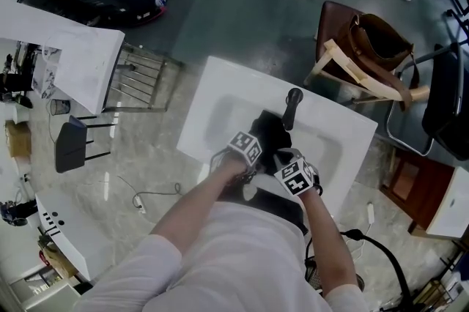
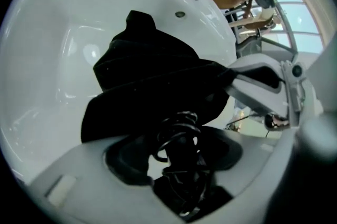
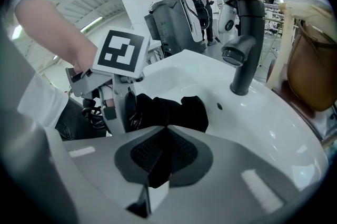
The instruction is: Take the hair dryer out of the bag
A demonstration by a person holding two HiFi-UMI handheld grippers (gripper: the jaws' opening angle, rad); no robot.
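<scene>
Fingers (image 3: 145, 153) of the right gripper (image 3: 164, 131) clenched on a fold of the black bag (image 3: 168, 110); pads meet above the fabric. Fingers (image 2: 122, 161) of the left gripper (image 2: 179, 140) clamped on a black coiled cord (image 2: 179, 128) that comes out from under the bag's near edge.

Hair dryer: body not visible in any view and hidden by the bag fabric, so its long axis and pointing direction cannot be told. Only the cord shows, running from the bag toward the person.

Container: bag lies crumpled in the bowl of the white sink (image 1: 212, 105), on the person's side of the black faucet (image 1: 292, 107). In the head view its length runs from the near rim toward the faucet base. Contents apart from the cord are not visible.

Both grippers sit close together at the bag's near end, left gripper (image 1: 245, 149) just beside right gripper (image 1: 297, 175).

Markings: black-and-white square marker (image 3: 120, 53) on the left gripper's cube.

Background: brown handbag (image 1: 377, 43) on a chair beyond the sink.
</scene>
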